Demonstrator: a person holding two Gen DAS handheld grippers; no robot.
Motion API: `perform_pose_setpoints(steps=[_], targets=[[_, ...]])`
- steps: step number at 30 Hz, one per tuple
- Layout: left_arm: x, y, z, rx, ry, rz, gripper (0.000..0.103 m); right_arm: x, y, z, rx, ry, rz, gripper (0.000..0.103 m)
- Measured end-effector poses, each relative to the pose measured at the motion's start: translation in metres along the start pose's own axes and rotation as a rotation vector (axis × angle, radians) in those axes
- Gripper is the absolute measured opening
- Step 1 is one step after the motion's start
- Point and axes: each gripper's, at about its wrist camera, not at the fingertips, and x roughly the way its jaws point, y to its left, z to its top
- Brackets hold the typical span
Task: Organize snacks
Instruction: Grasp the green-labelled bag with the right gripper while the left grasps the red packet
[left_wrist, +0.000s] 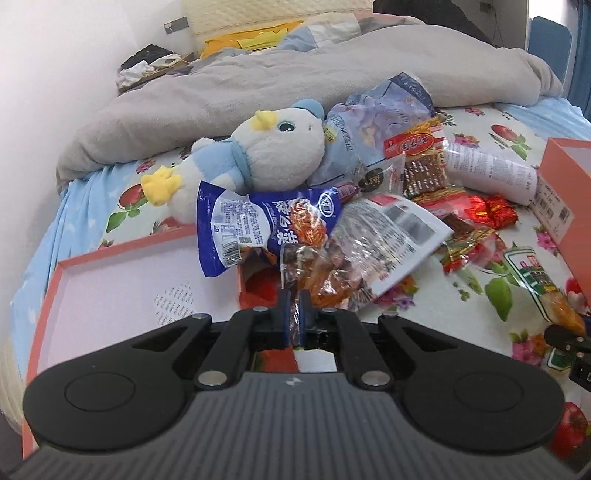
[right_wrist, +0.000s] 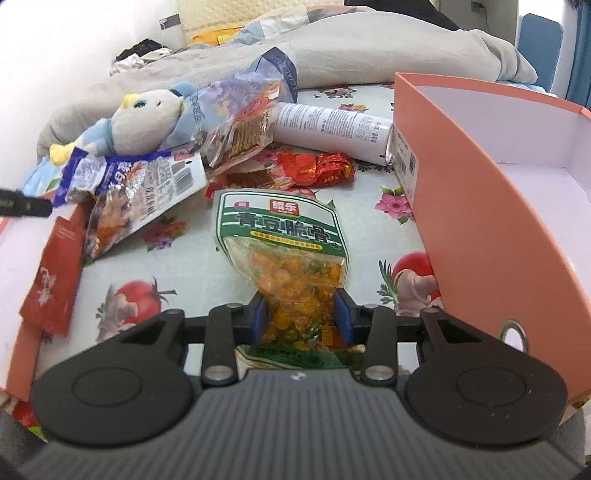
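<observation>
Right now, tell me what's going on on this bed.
A person is sorting snacks with two handheld claws. The left claw is shut on a clear snack bag beside the flat box lid. The right claw has its fingers around the green bean packet, which lies on the sheet next to the orange box. More snacks and a plush toy lie behind.

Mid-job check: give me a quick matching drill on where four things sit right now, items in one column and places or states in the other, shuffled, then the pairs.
Items:
1. green snack pouch
2. clear-and-white snack bag
3. white tube
4. plush penguin

States:
A. lying on its side near the orange box
B. pinched in the left gripper
C. between the right gripper fingers
D. resting against the grey blanket

Pairs: 1-C, 2-B, 3-A, 4-D
</observation>
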Motion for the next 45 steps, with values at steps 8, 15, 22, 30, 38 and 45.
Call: perform_pose_setpoints(steps=[8, 15, 22, 30, 38, 45], targets=[[-0.002, -0.010, -0.001, -0.020, 0.021, -0.041, 0.004, -0.003, 0.005, 0.001, -0.013, 0.000, 0.026, 0.040], [-0.003, -0.017, -0.003, -0.049, 0.038, -0.079, 0.004, -0.005, 0.004, 0.001, 0.000, -0.004, 0.056, 0.040], [-0.018, -0.021, -0.004, -0.079, 0.015, -0.101, 0.004, -0.016, 0.002, 0.008, 0.008, -0.012, 0.084, 0.040], [-0.013, -0.009, -0.019, -0.121, 0.043, -0.076, 0.005, -0.019, 0.003, 0.008, -0.035, 0.001, 0.089, 0.040], [-0.001, 0.004, -0.036, -0.071, 0.081, 0.006, 0.051, -0.017, 0.002, 0.001, -0.035, 0.019, 0.079, 0.040], [0.016, 0.000, -0.048, 0.008, 0.113, 0.085, 0.060, -0.016, 0.004, -0.007, -0.041, 0.034, 0.083, 0.040]])
